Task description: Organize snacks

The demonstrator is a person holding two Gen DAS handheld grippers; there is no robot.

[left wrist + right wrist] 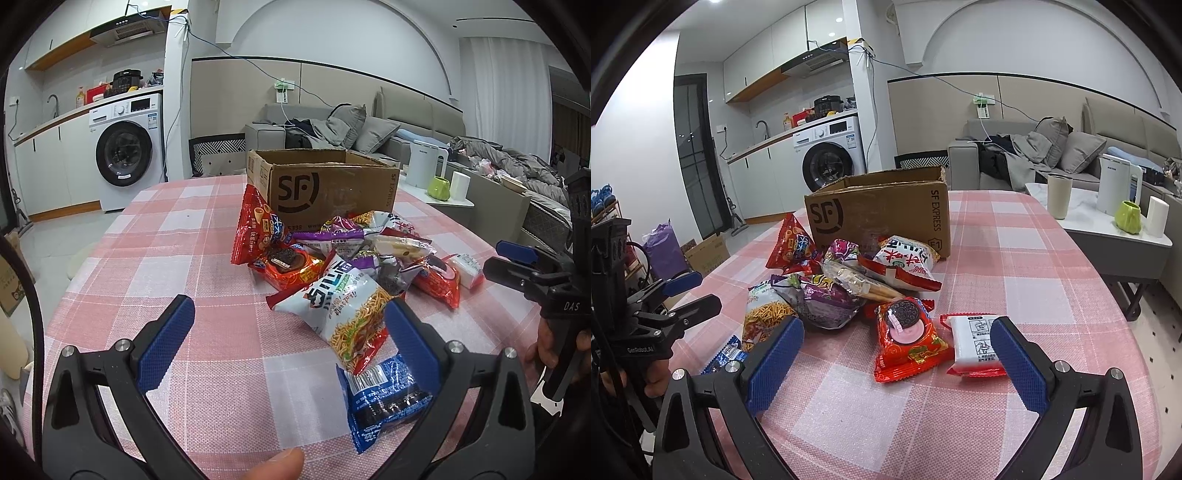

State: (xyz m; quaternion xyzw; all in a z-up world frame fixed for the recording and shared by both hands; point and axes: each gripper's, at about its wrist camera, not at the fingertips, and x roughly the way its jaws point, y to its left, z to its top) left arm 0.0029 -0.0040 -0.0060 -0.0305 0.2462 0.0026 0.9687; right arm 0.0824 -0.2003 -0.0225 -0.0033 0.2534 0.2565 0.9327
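A pile of snack packets [343, 254] lies on the pink checked tablecloth in front of an open SF cardboard box [325, 188]. My left gripper [290, 326] is open above the cloth, its right finger beside a white noodle-snack bag [347, 314] and a blue packet [384, 398]. My right gripper [897, 350] is open, its fingers either side of a red cookie packet [908, 343] and a red-and-white packet [975, 343]. The box [882, 218] stands behind the pile [849, 280]. Each gripper shows in the other's view: the right [517, 262], the left [690, 291].
The round table [1015, 280] has bare cloth at left and right. A low side table [1108, 229] with a kettle, cup and green pot stands at right. A sofa, washing machine [125, 151] and kitchen counter lie beyond.
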